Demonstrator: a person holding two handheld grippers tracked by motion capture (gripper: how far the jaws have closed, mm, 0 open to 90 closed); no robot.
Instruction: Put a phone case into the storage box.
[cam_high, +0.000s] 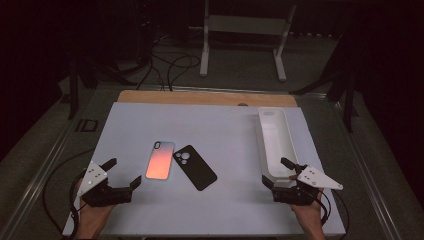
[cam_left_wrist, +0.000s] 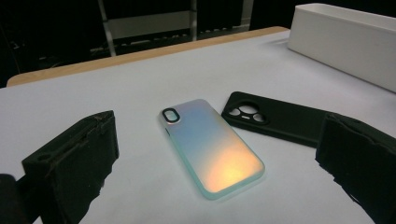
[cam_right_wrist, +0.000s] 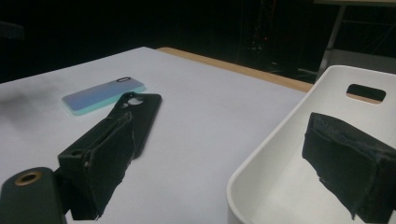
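Iridescent phone case (cam_high: 160, 160) lies back-up on the white table top (cam_high: 225, 130), left of centre, camera cut-out at the far end. In the left gripper view it sits between the two black jaws but further out, not touched; colour runs from pale blue to an orange glow near its close end.

Black phone case (cam_high: 195, 167) lies just right of it, angled; the near corners look to meet or almost meet, gap not resolvable from above. In the left gripper view its right end is cut off behind the right-hand jaw.

Left gripper (cam_high: 122, 175) rests low at the near left of the table, jaws spread wide, nothing between them, hand partly cropped by the bottom edge.

Right gripper (cam_high: 276, 172) at the near right, jaws likewise apart and gripping nothing. They straddle the near end wall of the white bin (cam_high: 274, 140): one jaw outside, one over the inside; contact with the rim not clear. Bin's inside is partly hidden by that jaw; a handle slot shows in its far end.

Room beyond the table is dark; a white frame stand (cam_high: 245, 30) and floor cables (cam_high: 170, 65) barely make out.
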